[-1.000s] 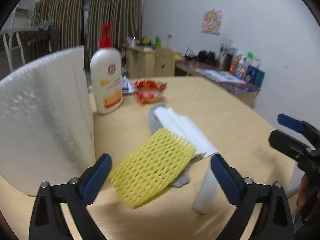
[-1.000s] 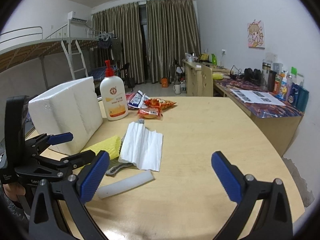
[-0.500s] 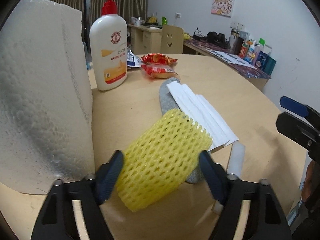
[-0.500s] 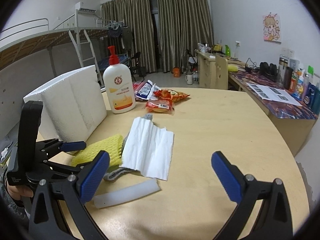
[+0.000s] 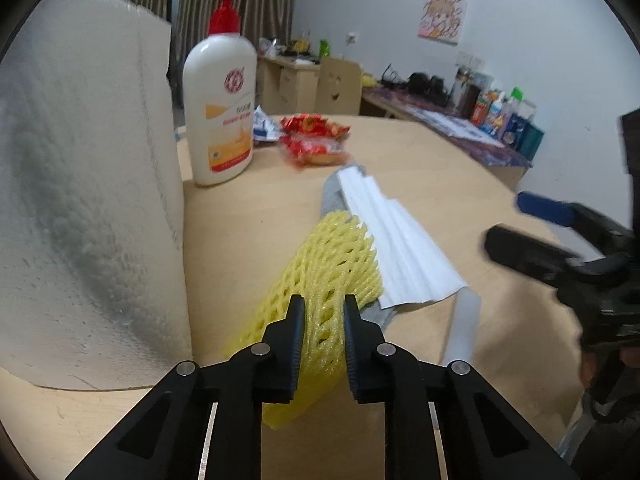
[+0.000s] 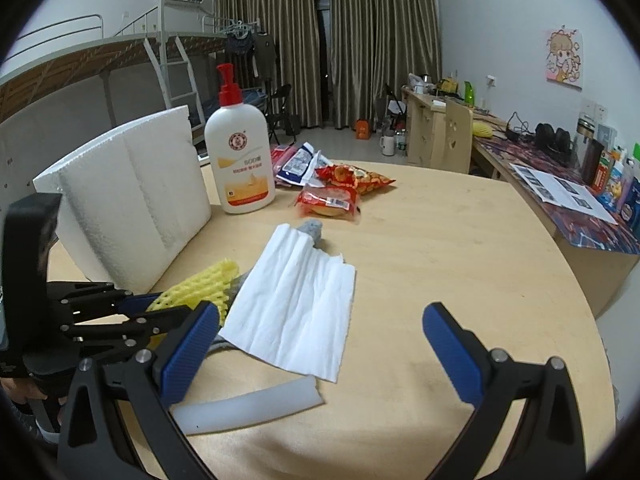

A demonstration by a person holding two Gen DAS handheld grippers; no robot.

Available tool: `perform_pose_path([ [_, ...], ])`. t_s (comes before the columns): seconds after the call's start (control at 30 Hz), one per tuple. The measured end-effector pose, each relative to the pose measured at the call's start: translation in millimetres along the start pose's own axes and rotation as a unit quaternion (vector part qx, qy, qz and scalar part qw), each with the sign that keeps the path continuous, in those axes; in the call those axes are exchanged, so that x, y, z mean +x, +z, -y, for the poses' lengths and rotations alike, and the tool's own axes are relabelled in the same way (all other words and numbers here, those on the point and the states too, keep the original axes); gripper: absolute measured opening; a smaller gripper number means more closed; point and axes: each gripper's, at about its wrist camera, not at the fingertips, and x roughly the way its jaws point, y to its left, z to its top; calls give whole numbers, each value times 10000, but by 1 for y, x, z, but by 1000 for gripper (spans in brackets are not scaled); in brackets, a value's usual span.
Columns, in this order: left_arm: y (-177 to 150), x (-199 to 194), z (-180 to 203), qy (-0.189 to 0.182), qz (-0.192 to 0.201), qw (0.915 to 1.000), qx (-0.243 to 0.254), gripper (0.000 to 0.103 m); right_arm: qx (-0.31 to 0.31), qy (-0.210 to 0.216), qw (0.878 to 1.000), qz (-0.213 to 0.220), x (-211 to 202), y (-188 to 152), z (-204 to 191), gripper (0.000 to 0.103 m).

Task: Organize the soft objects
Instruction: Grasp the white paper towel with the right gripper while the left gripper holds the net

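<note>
Yellow foam mesh sleeve [image 5: 320, 280], of the kind used to cushion fruit, sits squeezed between the black jaws of the left gripper [image 5: 323, 322]. The jaws have just been closing and now pinch the sleeve's near end, which bulges out below them. The far end of the sleeve rests on a grey cloth item [image 5: 331, 196], itself largely covered by a creased white paper towel [image 6: 296, 304]. Gripping at the free near end appears intended to draw the sleeve off the pile without dragging the towel along; that is a judgement only.

Right gripper [image 6: 320, 344], with blue-padded jaws spread wide and nothing between them, is held above the light wooden round table [image 6: 460, 240], just over the towel's near edge. It appears to be on standby for the next soft item. A translucent white foam strip [image 6: 248, 406] lies flat on the table nearest this gripper, just beside the towel's corner.

To the left, close beside the sleeve, a large white polystyrene foam block [image 6: 132, 200] stands on edge. Whether it serves as the collection point cannot be told.

Further back stand a white pump bottle with a red dispenser top [image 6: 238, 160] and, beside it, red snack packets [image 6: 340, 188] with a blue-and-white packet behind. These are hard or packaged goods and probably lie outside the task.

Assessment: the task is at an early stage. One soft item is gripped but not yet lifted clear; the cloth, towel and strip remain loose on the table.
</note>
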Motion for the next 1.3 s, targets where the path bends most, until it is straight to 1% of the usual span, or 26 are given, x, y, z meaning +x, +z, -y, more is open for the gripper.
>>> perform_pose_path([
  [0.2,1,-20,2,-295,439,9986,16,18,-36,-30,9997,-224,15,5,-3,103],
  [0.3,1,-25,0,-316,554,9980,-23,18,105,44,9992,-393,24,7,0,103],
  [0.4,1,-28,1,-223,632,9978,-5,18,205,147,9984,-515,33,10,0,103],
  [0.57,1,-30,0,-171,673,9976,-17,18,153,183,9970,-742,50,12,-7,103],
  [0.6,1,-30,-1,-175,683,9975,-22,18,119,182,9965,-810,54,12,-9,100],
  [0.67,0,-31,0,-178,682,9975,-17,18,99,187,9956,-917,61,11,-11,92],
  [0.77,-1,-29,-1,-133,609,9980,-45,18,62,178,9945,-1031,67,10,-13,84],
  [0.9,-1,-29,-3,-146,594,9981,-82,18,10,143,9934,-1138,71,8,-15,78],
  [0.93,-1,-29,-4,-149,572,9982,-89,18,16,129,9928,-1192,73,7,-15,74],
  [0.97,-1,-29,-4,-161,559,9983,-98,18,38,130,9921,-1246,74,5,-14,64],
  [1.03,-1,-29,-5,-164,569,9982,-124,18,58,111,9911,-1325,77,4,-13,55],
  [1.1,1,-28,-6,-171,574,9981,-144,18,96,94,9914,-1302,76,3,-11,44],
  [1.13,1,-27,-7,-169,579,9981,-145,18,192,166,9913,-1294,75,4,-9,32],
  [1.2,1,-27,-7,-180,583,9980,-140,18,277,250,9910,-1288,74,4,-5,25],
  [1.23,1,-28,-7,-176,596,9980,-127,18,287,270,9909,-1285,73,3,-5,19],
  [1.3,0,-29,-6,-194,606,9979,-102,18,423,398,9910,-1205,69,3,-1,18],
])
